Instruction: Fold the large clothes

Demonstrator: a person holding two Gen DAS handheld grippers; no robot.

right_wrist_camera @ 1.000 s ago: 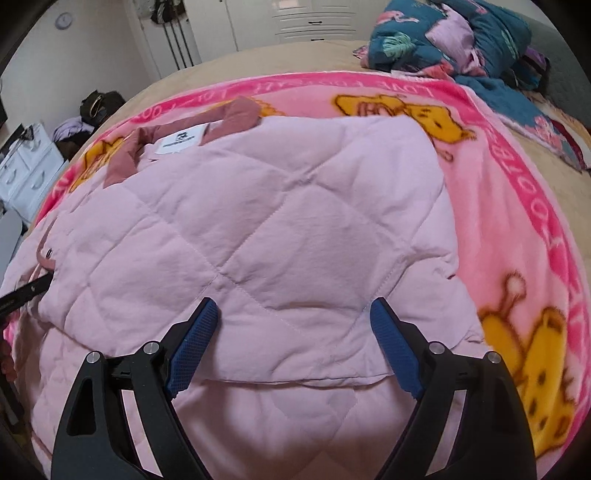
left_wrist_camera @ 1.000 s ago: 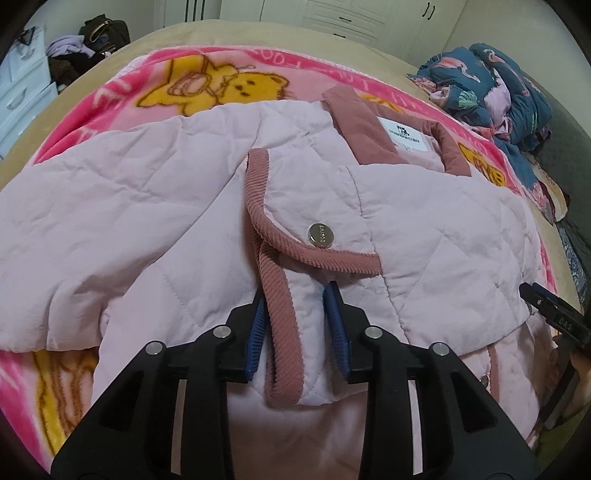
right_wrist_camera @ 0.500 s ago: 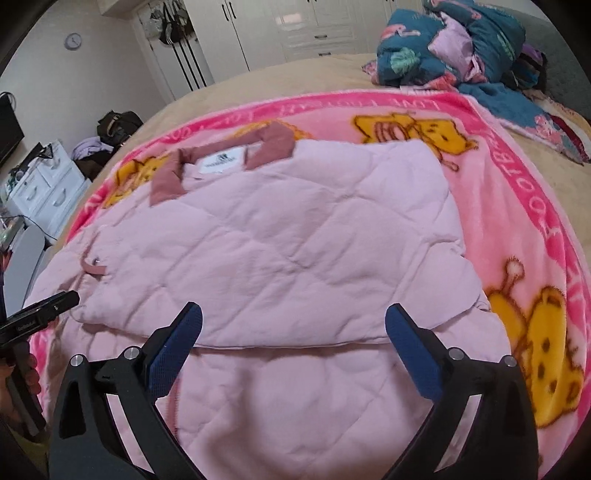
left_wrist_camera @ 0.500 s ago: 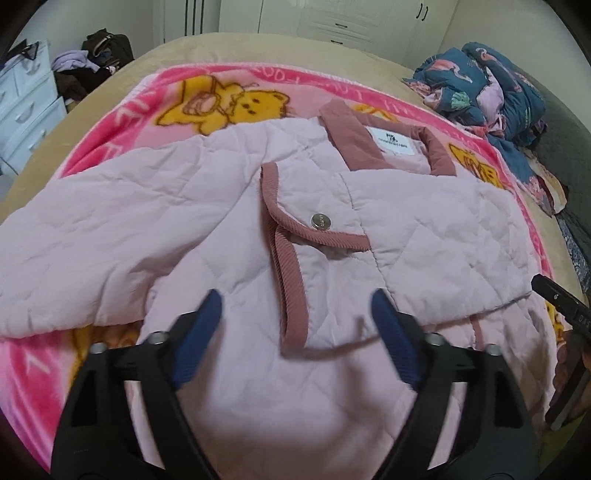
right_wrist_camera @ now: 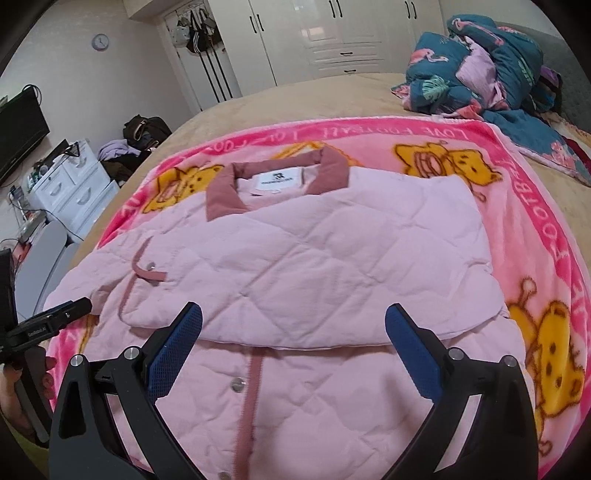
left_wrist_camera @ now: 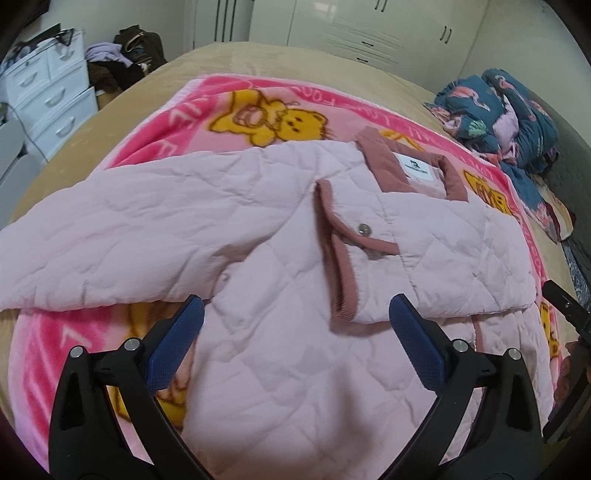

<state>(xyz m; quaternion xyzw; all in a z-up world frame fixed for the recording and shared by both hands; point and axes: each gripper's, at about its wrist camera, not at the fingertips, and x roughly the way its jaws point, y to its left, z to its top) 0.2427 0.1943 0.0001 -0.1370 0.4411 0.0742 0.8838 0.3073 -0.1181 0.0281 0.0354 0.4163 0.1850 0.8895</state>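
A pale pink quilted jacket [left_wrist_camera: 280, 280] with a dusty-rose collar [left_wrist_camera: 384, 170] lies on a pink bear-print blanket [left_wrist_camera: 229, 110]. Its right sleeve is folded across the chest, cuff with a snap button [left_wrist_camera: 364, 229] at the middle. The other sleeve [left_wrist_camera: 110, 236] lies stretched out to the left. My left gripper [left_wrist_camera: 295, 317] is open and empty above the jacket's lower front. In the right wrist view the jacket [right_wrist_camera: 332, 266] shows the folded sleeve across it, and my right gripper [right_wrist_camera: 293, 325] is open and empty above the placket [right_wrist_camera: 251, 387].
A heap of dark blue flamingo-print bedding [right_wrist_camera: 480, 66] lies at the far right of the tan bed [left_wrist_camera: 295, 62]. White drawers [left_wrist_camera: 48, 96] and a pile of bags stand left of the bed. White wardrobes [right_wrist_camera: 332, 33] line the back wall.
My left gripper let go of the sleeve cuff, opened wide and drew back from the jacket. My right gripper, open throughout, also drew back and rose. The folded sleeve stays across the chest.
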